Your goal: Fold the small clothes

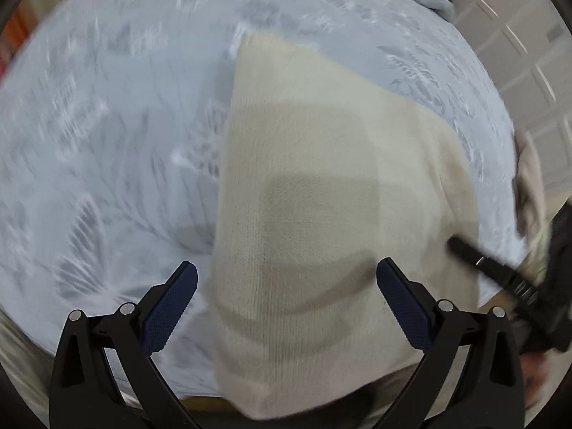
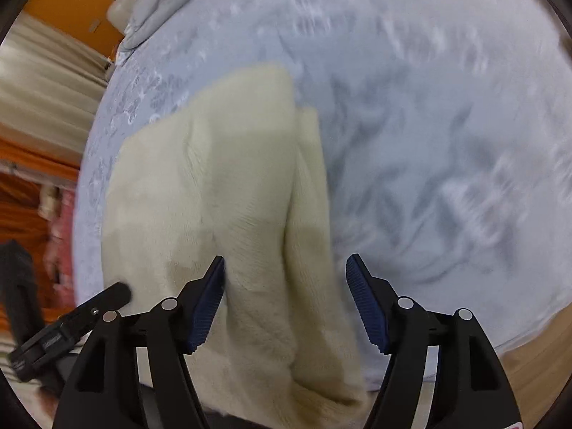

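Observation:
A cream knitted garment lies folded on a pale blue patterned bed cover. My left gripper is open and hovers above the garment's near left part, holding nothing. In the right wrist view the same garment shows a lengthwise fold along its right side. My right gripper is open over that folded strip, holding nothing. One finger of the right gripper shows at the right edge of the left wrist view. One finger of the left gripper shows at the lower left of the right wrist view. Both views are motion-blurred.
A grey rumpled blanket lies at the far end of the bed. The bed cover's near edge drops to a wooden floor. Orange furniture and a beige curtain stand to the left. White cabinet doors stand to the right.

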`<state>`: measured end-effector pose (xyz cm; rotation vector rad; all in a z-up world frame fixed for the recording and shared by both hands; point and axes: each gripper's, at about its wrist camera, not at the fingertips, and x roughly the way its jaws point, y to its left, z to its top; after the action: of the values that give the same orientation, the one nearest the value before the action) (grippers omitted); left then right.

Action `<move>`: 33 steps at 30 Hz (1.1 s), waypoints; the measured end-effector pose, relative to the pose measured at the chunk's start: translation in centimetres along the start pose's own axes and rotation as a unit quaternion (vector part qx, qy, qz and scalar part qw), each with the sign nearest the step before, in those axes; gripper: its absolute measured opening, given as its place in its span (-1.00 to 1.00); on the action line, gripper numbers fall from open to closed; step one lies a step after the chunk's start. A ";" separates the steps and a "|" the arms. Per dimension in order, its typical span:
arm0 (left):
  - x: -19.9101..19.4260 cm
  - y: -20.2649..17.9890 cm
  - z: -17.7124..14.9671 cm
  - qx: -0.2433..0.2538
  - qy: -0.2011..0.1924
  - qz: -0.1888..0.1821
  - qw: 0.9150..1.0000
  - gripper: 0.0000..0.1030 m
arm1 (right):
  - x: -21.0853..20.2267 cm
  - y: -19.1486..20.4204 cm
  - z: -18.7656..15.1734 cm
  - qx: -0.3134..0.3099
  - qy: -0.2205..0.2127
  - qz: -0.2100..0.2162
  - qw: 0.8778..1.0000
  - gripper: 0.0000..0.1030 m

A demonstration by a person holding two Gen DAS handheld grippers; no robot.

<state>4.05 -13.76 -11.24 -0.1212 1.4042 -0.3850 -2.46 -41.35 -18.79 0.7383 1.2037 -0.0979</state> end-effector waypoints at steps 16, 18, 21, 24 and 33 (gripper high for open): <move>0.2 -1.6 0.0 0.047 0.024 -0.035 0.998 0.24 | -1.5 2.6 -2.3 0.006 -0.039 0.060 0.997 -0.35; -2.0 -3.5 -1.0 0.091 0.004 -0.008 0.996 0.19 | -3.5 3.4 -3.6 0.003 -0.064 0.052 0.997 -0.35; -5.1 -5.6 -2.6 0.134 -0.009 0.001 0.991 0.18 | -6.9 3.5 -5.8 0.019 -0.101 0.060 0.993 -0.35; -8.6 -6.8 -4.3 0.165 -0.028 -0.005 0.986 0.18 | -10.9 3.7 -8.2 0.022 -0.139 0.065 0.988 -0.35; -19.7 -10.9 -8.1 0.234 -0.135 -0.024 0.963 0.19 | -22.9 7.1 -12.9 -0.032 -0.266 0.064 0.961 -0.35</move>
<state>-8.23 -16.23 9.20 0.1744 1.0122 -0.7034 -18.55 -35.61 2.38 0.6741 0.6416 -0.1386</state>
